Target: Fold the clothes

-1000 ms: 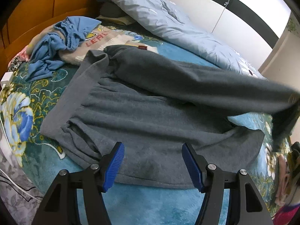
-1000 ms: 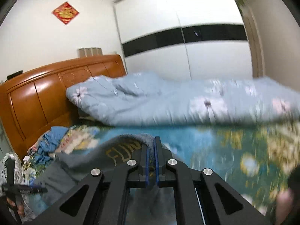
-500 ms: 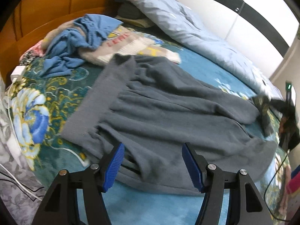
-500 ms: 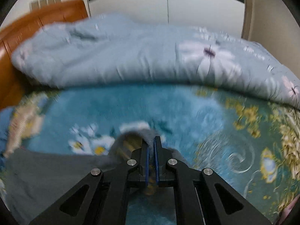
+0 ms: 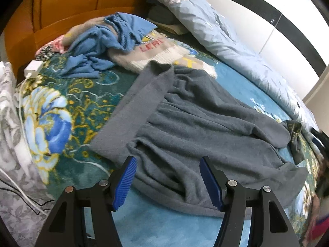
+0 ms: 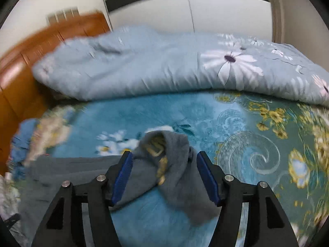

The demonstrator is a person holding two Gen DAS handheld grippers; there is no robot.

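A grey sweatshirt [image 5: 195,123] lies spread and creased on the teal floral bedspread [image 5: 61,94], one sleeve folded across its body. My left gripper [image 5: 166,164] hovers open over the sweatshirt's near hem with nothing between its blue pads. In the right wrist view the sleeve end [image 6: 166,154], with yellow lettering on it, lies crumpled on the bed between the fingers of my right gripper [image 6: 163,158]. Its jaws are opening and the pads stand clear of the cloth. The right gripper shows as a dark blur at the right edge of the left wrist view.
A rumpled blue garment [image 5: 107,41] and a beige and white knit with red letters [image 5: 152,51] lie near the wooden headboard [image 5: 61,10]. A pale blue flowered duvet [image 6: 164,65] is rolled along the far side. A white charger [image 5: 33,68] and cable sit at the left edge.
My right gripper came down with the sleeve end, laid it across the sweatshirt, and its jaws parted from the cloth. My left gripper shifted along the near hem, staying open.
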